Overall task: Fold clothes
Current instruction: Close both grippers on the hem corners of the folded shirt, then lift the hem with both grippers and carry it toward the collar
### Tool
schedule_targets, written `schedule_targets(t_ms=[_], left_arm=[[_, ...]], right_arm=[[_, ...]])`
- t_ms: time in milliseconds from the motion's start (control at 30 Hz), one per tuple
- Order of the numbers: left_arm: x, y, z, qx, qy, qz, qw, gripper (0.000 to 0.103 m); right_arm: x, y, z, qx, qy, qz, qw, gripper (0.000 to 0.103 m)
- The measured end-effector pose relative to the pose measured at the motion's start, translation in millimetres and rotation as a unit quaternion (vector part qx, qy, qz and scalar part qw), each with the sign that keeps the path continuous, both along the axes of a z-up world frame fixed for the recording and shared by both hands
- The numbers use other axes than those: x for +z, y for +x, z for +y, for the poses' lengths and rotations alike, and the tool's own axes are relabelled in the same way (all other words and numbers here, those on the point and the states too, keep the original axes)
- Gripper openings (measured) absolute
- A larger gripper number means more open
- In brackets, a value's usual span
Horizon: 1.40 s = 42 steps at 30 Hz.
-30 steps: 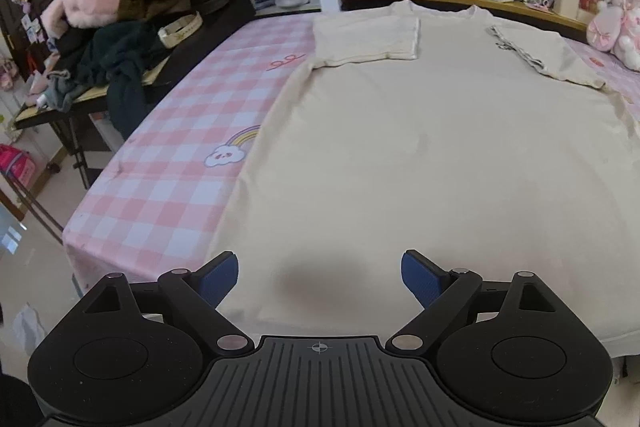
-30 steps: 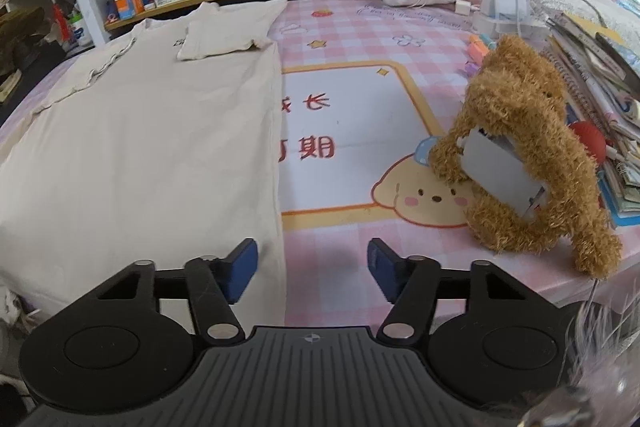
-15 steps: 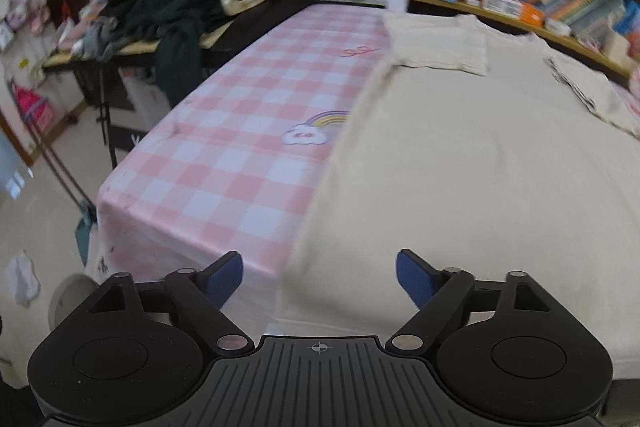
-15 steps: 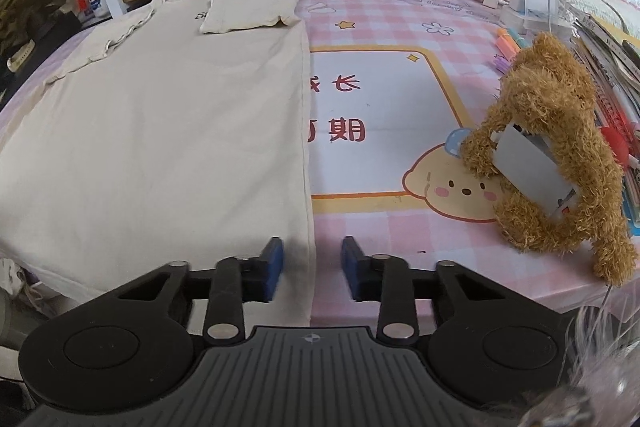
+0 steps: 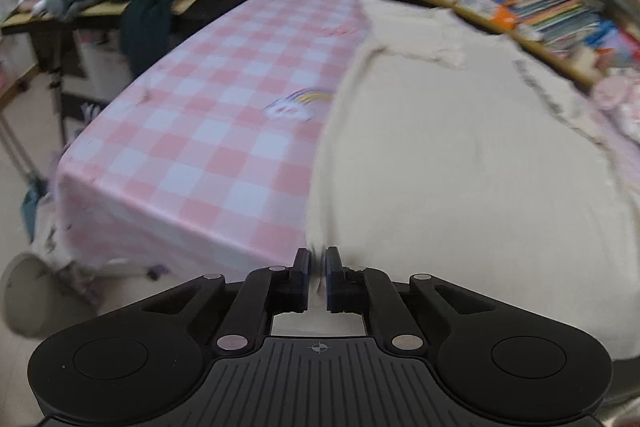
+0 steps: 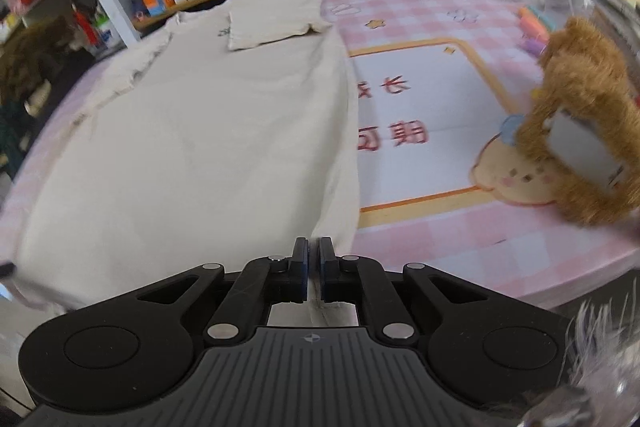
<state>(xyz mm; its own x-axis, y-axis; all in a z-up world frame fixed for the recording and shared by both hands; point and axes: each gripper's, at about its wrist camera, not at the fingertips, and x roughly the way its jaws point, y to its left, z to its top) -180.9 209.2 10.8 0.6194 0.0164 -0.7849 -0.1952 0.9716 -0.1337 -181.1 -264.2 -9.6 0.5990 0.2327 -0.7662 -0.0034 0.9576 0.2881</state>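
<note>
Cream shirt [image 6: 208, 147] spread flat, sleeves folded in — hem corners pinched by left hand-held gripper [image 5: 317, 259], right hand-held gripper [image 6: 314, 247]

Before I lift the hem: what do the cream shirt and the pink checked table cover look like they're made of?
Cream shirt: looks like soft matte knit cotton; it lies limp with gentle creases and no shine, and both the left gripper and the right gripper pinch its hem. Pink checked table cover: possibly a smooth printed cloth or coated sheet; it lies flat and drapes over the edge, but blur leaves it open.
</note>
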Motion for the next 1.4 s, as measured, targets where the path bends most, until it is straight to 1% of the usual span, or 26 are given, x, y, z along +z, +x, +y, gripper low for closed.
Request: schedule_targets(t_ms=[67, 100, 200, 233, 267, 300, 333, 433, 467, 567, 667, 733, 867, 900, 967, 1200, 1267, 1400], left_arm=[[3.2, 0.6, -7.7, -0.024, 0.003, -0.007, 0.9997, 0.004], [3.3, 2.1, -10.8, -0.033, 0.009, -0.007, 0.9994, 0.005], [-2.2, 5.1, -16.7, -0.048, 0.047, 0.006, 0.9977, 0.011], [-4.0, 5.5, -16.7, -0.053, 0.055, 0.010, 0.9970, 0.019], [-5.9, 5.9, -16.6, -0.059, 0.063, 0.015, 0.9962, 0.024], [-7.3, 5.1, -15.4, -0.063, 0.063, 0.016, 0.9959, 0.030], [-8.5, 4.1, -13.2, -0.067, 0.058, 0.015, 0.9960, 0.035], [-11.8, 1.3, -5.4, -0.066, 0.037, 0.016, 0.9970, 0.039], [-12.9, 0.5, -2.3, -0.063, 0.028, 0.015, 0.9975, 0.041], [-16.2, -2.3, 7.5, -0.052, -0.006, 0.011, 0.9986, 0.045], [-21.6, -4.7, 18.9, -0.034, -0.048, 0.012, 0.9982, 0.048], [-26.1, -6.4, 27.2, -0.018, -0.080, 0.011, 0.9966, 0.051], [-33.6, -7.5, 43.3, 0.016, -0.142, 0.006, 0.9896, 0.057], [-35.4, -6.6, 46.8, 0.023, -0.155, 0.007, 0.9876, 0.060], [-39.2, -3.9, 53.5, 0.033, -0.180, 0.010, 0.9831, 0.063], [-58.2, 5.8, 72.1, 0.063, -0.252, 0.018, 0.9654, 0.064], [-62.2, 6.1, 74.4, 0.066, -0.265, 0.018, 0.9619, 0.066], [-62.6, 4.8, 75.1, 0.061, -0.269, 0.015, 0.9609, 0.065]], right_arm=[[0.3, 1.7, 4.9, -0.001, 0.009, 0.002, 1.000, 0.005], [0.2, 1.9, 7.2, -0.001, 0.007, 0.002, 1.000, 0.005], [-0.5, 1.4, 13.2, -0.004, -0.006, 0.003, 1.000, 0.006], [-1.2, 1.2, 13.8, -0.005, -0.011, 0.004, 1.000, 0.007], [-1.9, -0.3, 13.5, -0.007, -0.014, 0.005, 1.000, 0.008], [-2.7, -1.9, 12.6, -0.011, -0.018, 0.005, 1.000, 0.008], [-3.0, -3.9, 11.5, -0.013, -0.022, 0.006, 1.000, 0.009], [-3.7, -9.9, 8.0, -0.018, -0.030, 0.007, 0.999, 0.012], [-4.3, -12.2, 5.8, -0.022, -0.025, 0.005, 0.999, 0.013], [-5.1, -20.4, -4.6, -0.032, -0.023, 0.010, 0.999, 0.015], [-5.4, -28.7, -18.2, -0.048, -0.004, 0.019, 0.999, 0.017], [-6.9, -32.1, -27.7, -0.061, 0.019, 0.031, 0.997, 0.019], [-13.0, -34.4, -44.3, -0.084, 0.055, 0.067, 0.993, 0.030], [-14.1, -34.0, -47.2, -0.087, 0.057, 0.070, 0.992, 0.030], [-16.9, -29.9, -53.7, -0.088, 0.062, 0.076, 0.991, 0.030], [-21.7, -11.4, -77.8, -0.075, 0.108, 0.113, 0.985, 0.032], [-23.2, -7.9, -83.3, -0.073, 0.123, 0.125, 0.982, 0.032], [-26.3, -2.1, -91.9, -0.077, 0.154, 0.150, 0.974, 0.034]])
